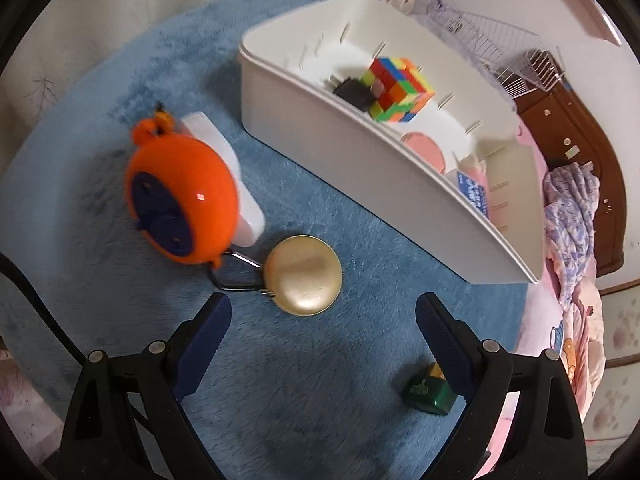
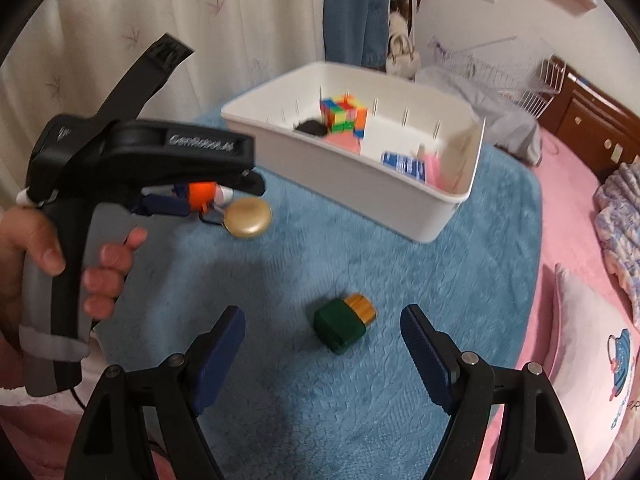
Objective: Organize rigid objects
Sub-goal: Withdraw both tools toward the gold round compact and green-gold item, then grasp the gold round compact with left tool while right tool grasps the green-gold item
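A white bin (image 1: 360, 152) on the blue mat holds a colourful puzzle cube (image 1: 400, 90), a black item, a pink disc and a blue box; it also shows in the right wrist view (image 2: 360, 172). My left gripper (image 1: 323, 312) is open just short of a round gold case (image 1: 304, 276) with a key ring. An orange clock-like toy (image 1: 180, 200) and a white object (image 1: 228, 176) lie to its left. My right gripper (image 2: 323, 324) is open and empty around a green bottle with a gold cap (image 2: 343, 323), which lies on its side. The left gripper also shows in the right wrist view (image 2: 188, 200).
The blue mat (image 2: 320, 400) lies on a pink bed with a pillow (image 2: 592, 340) at the right. A curtain hangs behind. A wire rack (image 2: 500, 68) and a brown headboard (image 2: 592, 128) stand at the back right.
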Demonstrator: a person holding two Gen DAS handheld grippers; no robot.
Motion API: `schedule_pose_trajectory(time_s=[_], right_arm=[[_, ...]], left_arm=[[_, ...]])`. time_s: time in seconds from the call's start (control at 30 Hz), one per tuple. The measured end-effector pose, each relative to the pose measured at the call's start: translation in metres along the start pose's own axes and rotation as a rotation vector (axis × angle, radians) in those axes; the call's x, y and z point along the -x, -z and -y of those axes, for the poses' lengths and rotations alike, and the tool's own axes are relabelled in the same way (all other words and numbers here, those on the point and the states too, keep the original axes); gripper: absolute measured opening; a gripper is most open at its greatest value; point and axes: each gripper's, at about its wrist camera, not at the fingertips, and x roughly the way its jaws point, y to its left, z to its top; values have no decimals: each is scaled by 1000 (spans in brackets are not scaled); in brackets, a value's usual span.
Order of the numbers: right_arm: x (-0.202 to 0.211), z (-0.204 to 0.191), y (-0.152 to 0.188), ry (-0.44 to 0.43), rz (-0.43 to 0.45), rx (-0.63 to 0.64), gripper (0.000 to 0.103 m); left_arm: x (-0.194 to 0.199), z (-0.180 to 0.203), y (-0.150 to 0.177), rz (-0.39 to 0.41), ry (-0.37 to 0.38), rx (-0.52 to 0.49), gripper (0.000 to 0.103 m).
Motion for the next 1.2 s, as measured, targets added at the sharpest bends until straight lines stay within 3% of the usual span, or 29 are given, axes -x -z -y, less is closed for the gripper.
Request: schedule_pose_trajectory(time_s=[0.33, 0.73, 0.93, 1.2], right_arm=[[-26, 34, 6, -50, -88, -127, 81], [-54, 41, 3, -98, -161, -196, 81], [-63, 37, 3, -112, -175, -190, 81], [-78, 30, 3, -119, -189, -173, 81]], left_arm=[[-29, 8, -4, -51, -115, 98, 95], [-42, 12, 2, -94, -289, 81, 94], [-48, 6, 3, -113, -301, 115, 92], [-47, 9, 7, -101, -347, 101, 82]])
